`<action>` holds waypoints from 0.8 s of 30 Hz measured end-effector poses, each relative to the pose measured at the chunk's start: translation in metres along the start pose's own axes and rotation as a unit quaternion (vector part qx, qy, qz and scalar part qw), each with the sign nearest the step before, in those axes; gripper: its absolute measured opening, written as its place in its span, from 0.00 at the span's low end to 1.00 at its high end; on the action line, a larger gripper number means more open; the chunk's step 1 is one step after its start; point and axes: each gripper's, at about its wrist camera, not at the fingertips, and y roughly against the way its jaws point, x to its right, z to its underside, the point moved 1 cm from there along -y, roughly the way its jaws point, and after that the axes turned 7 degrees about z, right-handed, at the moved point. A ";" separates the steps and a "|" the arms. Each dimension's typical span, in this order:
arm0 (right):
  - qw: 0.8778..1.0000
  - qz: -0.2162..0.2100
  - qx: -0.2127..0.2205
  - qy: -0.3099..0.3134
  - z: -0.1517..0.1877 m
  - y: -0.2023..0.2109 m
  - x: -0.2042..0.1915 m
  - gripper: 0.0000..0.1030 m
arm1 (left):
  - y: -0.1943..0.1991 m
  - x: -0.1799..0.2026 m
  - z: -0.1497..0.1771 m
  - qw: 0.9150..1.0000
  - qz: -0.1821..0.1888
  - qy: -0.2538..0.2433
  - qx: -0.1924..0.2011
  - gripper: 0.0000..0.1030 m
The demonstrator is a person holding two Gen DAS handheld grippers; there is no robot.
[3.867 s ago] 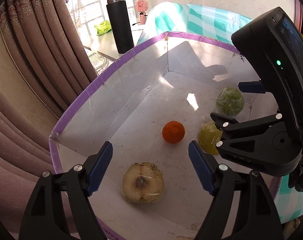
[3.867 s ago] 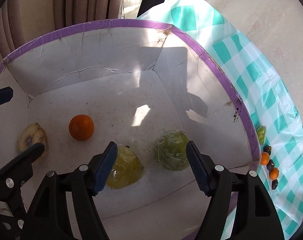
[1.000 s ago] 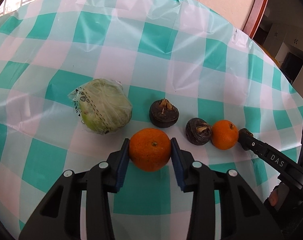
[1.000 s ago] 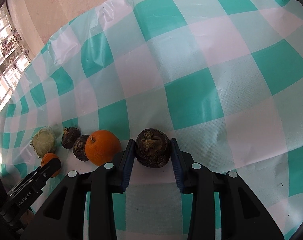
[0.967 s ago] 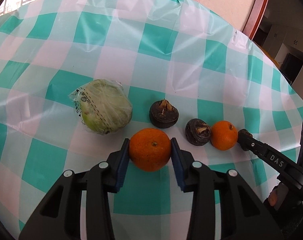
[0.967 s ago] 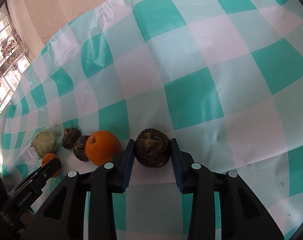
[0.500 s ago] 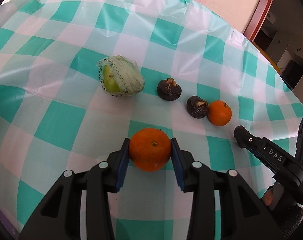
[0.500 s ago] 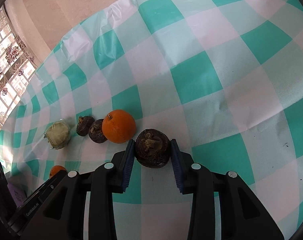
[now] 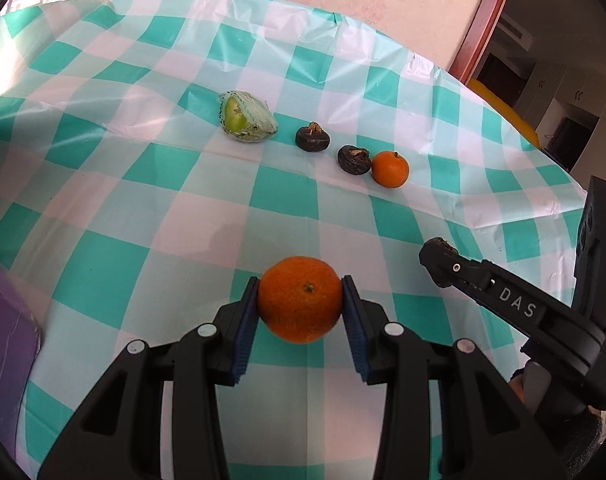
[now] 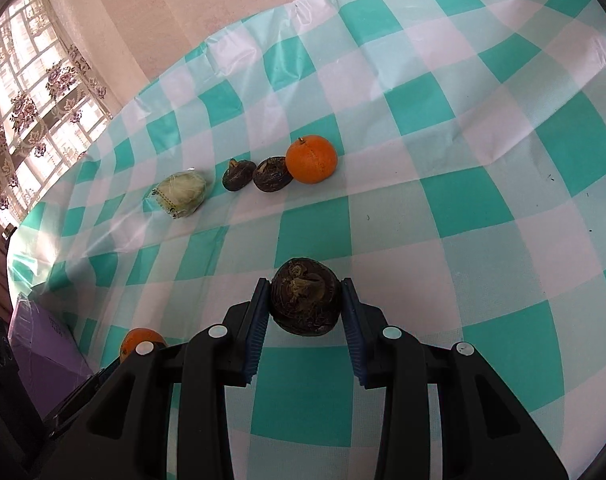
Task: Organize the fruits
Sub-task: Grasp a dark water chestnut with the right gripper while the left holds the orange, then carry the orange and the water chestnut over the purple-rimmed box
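Observation:
My left gripper [image 9: 300, 301] is shut on an orange [image 9: 300, 299] and holds it above the checked tablecloth. My right gripper [image 10: 305, 304] is shut on a dark brown water chestnut [image 10: 305, 302], also lifted off the cloth; it shows at the right of the left wrist view [image 9: 439, 260]. On the cloth lie a wrapped green fruit half [image 9: 247, 117], two dark water chestnuts [image 9: 312, 139] [image 9: 355, 159] and a second orange [image 9: 390, 168], in a row. The same row shows in the right wrist view: wrapped fruit [image 10: 183, 193], chestnuts [image 10: 238, 175] [image 10: 272, 179], orange [image 10: 311, 159].
The purple rim of the box [image 9: 3, 320] sits at the left edge of the left wrist view and at the lower left of the right wrist view [image 10: 43, 340]. The teal-and-white cloth [image 9: 143, 220] covers the table; a wall and doorway lie behind.
Both grippers have pulled back and up from the row of fruit, each still holding its fruit. The fruit row now looks farther away and the purple box rim has come into view.

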 end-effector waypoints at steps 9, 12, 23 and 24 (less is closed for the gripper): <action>0.997 0.040 -0.002 0.059 0.036 0.028 -0.017 0.34 | 0.042 -0.008 0.036 1.000 0.013 0.018 0.004 0.39; 0.996 0.048 -0.002 0.077 0.045 0.035 -0.021 0.34 | 0.053 -0.009 0.047 1.000 0.019 0.017 0.002 0.39; 0.986 0.079 0.002 0.150 0.072 0.057 -0.043 0.34 | 0.079 -0.015 0.069 1.000 0.012 0.016 0.003 0.39; 0.985 0.080 0.002 0.154 0.074 0.058 -0.044 0.34 | 0.081 -0.016 0.070 1.000 0.009 0.016 0.006 0.39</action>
